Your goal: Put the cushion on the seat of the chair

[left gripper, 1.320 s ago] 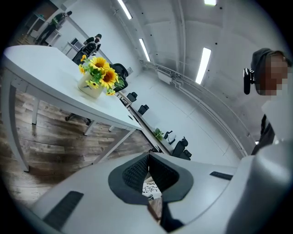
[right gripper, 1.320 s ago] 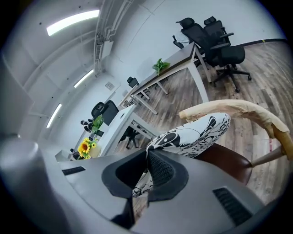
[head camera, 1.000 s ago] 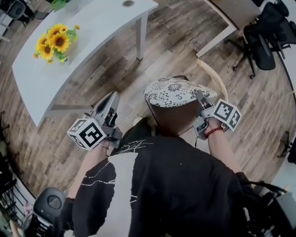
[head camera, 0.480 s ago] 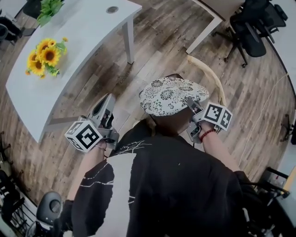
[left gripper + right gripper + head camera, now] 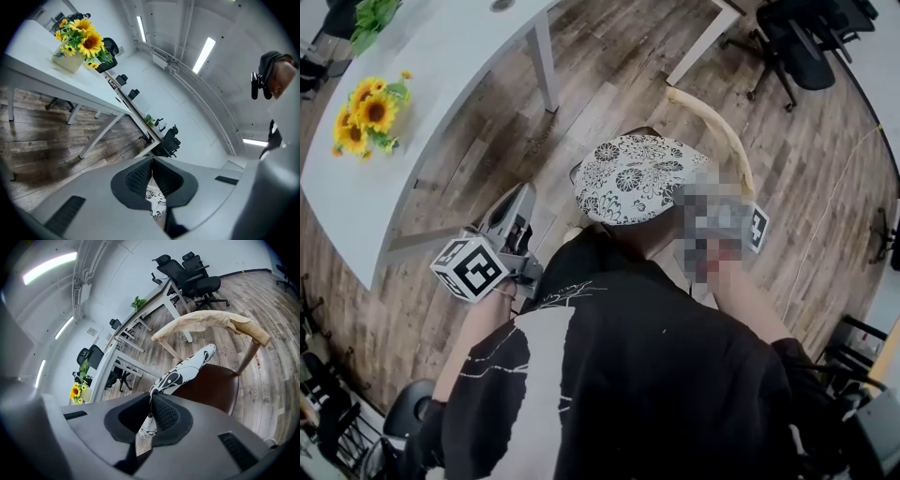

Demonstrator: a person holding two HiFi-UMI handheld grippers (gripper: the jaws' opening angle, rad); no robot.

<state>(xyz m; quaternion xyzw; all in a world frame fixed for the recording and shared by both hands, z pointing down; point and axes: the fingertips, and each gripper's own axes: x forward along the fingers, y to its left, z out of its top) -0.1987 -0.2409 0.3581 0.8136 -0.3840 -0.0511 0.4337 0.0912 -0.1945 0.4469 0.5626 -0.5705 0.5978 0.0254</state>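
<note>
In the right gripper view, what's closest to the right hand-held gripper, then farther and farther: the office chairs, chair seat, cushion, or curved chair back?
1. cushion, pinched in the right hand-held gripper.
2. chair seat, just beyond, below the cushion.
3. curved chair back, behind the seat.
4. office chairs, far off, at the top.

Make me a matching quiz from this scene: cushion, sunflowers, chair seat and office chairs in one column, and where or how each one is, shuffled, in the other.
Things
1. cushion
2. sunflowers
3. seat
4. office chairs

Place, colour or state
A. on the white table
B. brown, below the cushion
C. pinched in the right gripper
D. black, wheeled

Pairs: 1-C, 2-A, 3-B, 4-D
</note>
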